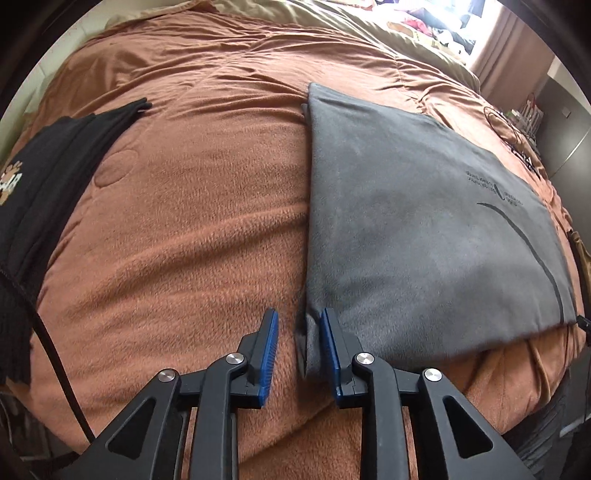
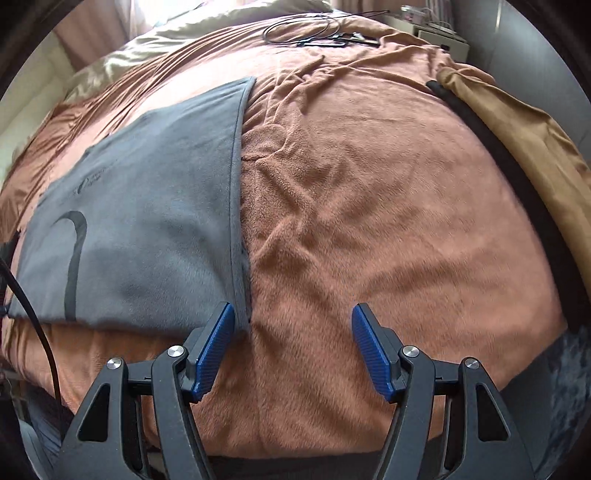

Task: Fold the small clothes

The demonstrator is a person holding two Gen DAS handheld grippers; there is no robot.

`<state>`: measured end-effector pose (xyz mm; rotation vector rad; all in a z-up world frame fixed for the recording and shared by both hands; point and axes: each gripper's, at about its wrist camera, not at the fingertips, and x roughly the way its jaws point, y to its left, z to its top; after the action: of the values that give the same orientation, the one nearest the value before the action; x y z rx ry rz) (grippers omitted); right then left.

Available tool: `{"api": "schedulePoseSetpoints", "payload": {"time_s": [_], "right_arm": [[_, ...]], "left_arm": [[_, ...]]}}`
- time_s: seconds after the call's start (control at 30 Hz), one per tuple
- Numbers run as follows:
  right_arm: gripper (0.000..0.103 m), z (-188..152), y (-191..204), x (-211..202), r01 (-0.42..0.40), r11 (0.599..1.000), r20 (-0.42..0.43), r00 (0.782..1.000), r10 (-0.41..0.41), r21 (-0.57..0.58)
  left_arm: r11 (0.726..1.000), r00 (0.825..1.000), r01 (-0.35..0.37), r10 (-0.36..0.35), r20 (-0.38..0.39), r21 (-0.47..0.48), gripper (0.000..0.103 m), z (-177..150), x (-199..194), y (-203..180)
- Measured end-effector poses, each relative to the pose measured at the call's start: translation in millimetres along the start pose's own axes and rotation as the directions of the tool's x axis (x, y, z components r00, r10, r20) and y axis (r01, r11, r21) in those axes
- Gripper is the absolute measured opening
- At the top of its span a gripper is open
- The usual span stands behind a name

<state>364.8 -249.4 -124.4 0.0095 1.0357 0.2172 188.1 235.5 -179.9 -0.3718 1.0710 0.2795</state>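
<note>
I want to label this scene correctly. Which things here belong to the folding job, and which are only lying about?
For the job:
- grey garment, lying flat and folded
- left gripper, open at its near corner
- right gripper, open beside its other near corner

Lying about:
- brown blanket
- black garment
- thin cables
- tan cloth

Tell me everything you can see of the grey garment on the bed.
The grey garment looks like soft, suede-like fabric, folded into a flat rectangle with a dark curved line and small print. It lies on the orange-brown blanket. Its near corner sits between the left claw pads, unpinched; the right claw is open beside its other near corner.
</note>
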Motion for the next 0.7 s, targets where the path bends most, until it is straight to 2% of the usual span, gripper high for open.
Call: {"api": "schedulePoseSetpoints", "payload": {"time_s": [0.13,0.33,0.7], "right_arm": [[0.064,-19,8,-30,-0.022,1.000,0.052,0.998,0.022,-0.005],[0.064,-36,26,-64,-0.064,0.997,0.117,0.991,0.068,-0.040],[0.064,-34,69,-68,-0.123,0.988,0.135,0.982,0.135,-0.095]], "left_arm": [[1.000,0.999,-0.007,0.007,0.039,-0.004,0.026,-9,-20,-2],[0.999,0.994,0.031,-0.032,0.104,0.009,0.026,-15,-47,-22],[0.994,0.987,0.091,-0.097,0.125,0.053,0.026,-8,-47,-77]]}}
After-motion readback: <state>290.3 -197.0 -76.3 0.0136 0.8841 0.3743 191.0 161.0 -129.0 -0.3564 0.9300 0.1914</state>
